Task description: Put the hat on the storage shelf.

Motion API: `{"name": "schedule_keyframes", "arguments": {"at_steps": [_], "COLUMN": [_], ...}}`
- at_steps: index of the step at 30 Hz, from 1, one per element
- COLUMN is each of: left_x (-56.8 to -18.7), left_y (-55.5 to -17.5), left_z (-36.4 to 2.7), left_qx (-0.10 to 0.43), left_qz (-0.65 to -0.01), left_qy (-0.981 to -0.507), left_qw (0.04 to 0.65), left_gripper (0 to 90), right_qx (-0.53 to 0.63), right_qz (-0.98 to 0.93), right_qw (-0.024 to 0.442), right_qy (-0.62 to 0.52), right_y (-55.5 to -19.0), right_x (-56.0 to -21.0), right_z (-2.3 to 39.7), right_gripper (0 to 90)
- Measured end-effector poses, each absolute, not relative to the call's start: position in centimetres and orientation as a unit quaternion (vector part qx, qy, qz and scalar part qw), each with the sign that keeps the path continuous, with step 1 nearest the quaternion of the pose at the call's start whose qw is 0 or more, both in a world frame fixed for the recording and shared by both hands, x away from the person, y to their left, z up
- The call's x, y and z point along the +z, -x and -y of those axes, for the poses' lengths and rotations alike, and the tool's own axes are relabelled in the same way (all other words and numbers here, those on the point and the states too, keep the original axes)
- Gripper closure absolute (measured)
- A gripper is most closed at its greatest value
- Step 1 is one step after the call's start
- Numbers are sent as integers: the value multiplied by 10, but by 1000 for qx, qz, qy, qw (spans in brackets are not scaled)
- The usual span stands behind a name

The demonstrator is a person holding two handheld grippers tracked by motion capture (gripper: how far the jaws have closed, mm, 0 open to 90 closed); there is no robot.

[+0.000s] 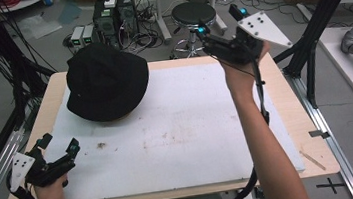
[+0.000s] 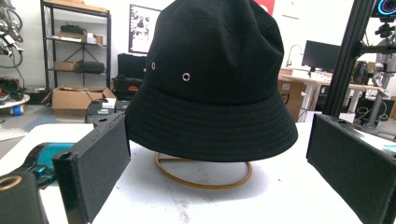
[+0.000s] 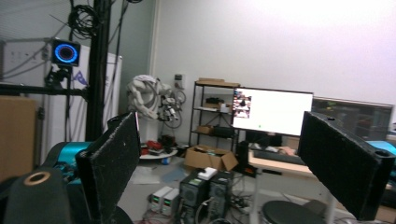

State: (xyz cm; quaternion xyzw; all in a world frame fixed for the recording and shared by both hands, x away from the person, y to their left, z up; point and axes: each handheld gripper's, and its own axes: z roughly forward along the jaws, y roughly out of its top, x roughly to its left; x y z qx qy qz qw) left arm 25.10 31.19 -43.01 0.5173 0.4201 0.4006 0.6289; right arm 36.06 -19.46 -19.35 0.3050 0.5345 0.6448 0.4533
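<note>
A black bucket hat [image 1: 106, 81] sits on a tan ring stand at the back left of the white mat [image 1: 183, 129]. In the left gripper view the hat [image 2: 212, 79] fills the middle, with the ring stand [image 2: 203, 175] under its brim. My left gripper [image 1: 59, 145] rests low at the table's front left, open and empty, its jaws aimed at the hat from a distance. My right gripper [image 1: 216, 24] is held high over the table's far right edge, open, with nothing between its fingers [image 3: 116, 163], and it looks out into the room.
The wooden table [image 1: 316, 154] carries the white mat. Behind it stand a black stool [image 1: 193, 14], computer towers [image 1: 114, 16] and cables. Black frame posts [image 1: 321, 17] rise at the right. A monitor [image 3: 272, 111] and shelves lie across the room.
</note>
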Motion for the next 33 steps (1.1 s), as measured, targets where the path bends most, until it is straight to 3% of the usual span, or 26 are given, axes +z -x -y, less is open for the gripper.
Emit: {"name": "schedule_keyframes", "arguments": {"at_steps": [15, 33], "left_x": [-430, -425], "left_y": [-255, -255], "left_z": [-311, -311], "left_qx": [403, 412], "left_qz": [-423, -427], "left_qy": [-518, -518], "left_qw": [625, 616], "left_gripper": [66, 66], "right_qx": [595, 595], "right_qz": [-541, -575], "right_qw": [481, 429], "right_qy": [-350, -362], "right_y": [-330, -307], "right_x": [-239, -317], "right_z": [299, 342], "right_gripper": [132, 135]}}
